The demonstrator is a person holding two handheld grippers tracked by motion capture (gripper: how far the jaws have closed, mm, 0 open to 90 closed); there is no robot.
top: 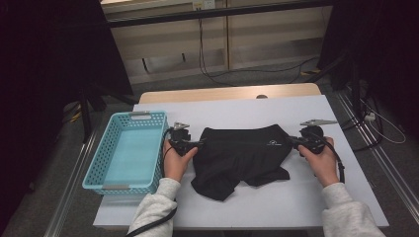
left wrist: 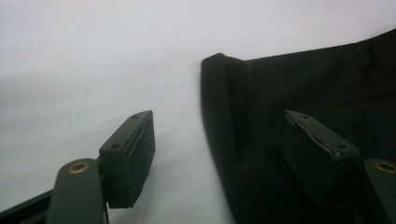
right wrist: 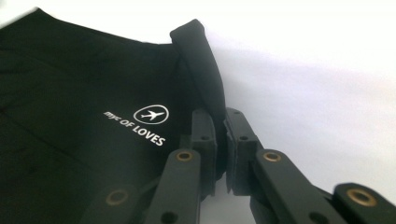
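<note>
A black garment (top: 242, 153) lies spread on the white table (top: 237, 111), its lower part crumpled. A small white print (right wrist: 140, 122) with a plane symbol marks it near the right edge. My left gripper (top: 200, 143) is at the garment's left edge with its jaws wide open. In the left gripper view the garment's (left wrist: 303, 84) edge lies between the jaws of the left gripper (left wrist: 219, 149), one over the fabric and one over bare table, neither pressing. My right gripper (top: 292, 141) is shut on the garment's (right wrist: 70, 93) right edge, and a raised fold runs up from between the right gripper's (right wrist: 220, 140) pads.
A light blue plastic basket (top: 99, 163) stands at the table's left side, close to the left hand, with nothing inside it. Bare tabletop lies behind and in front of the garment. Beyond the table's far edge are floor cables and dark stands.
</note>
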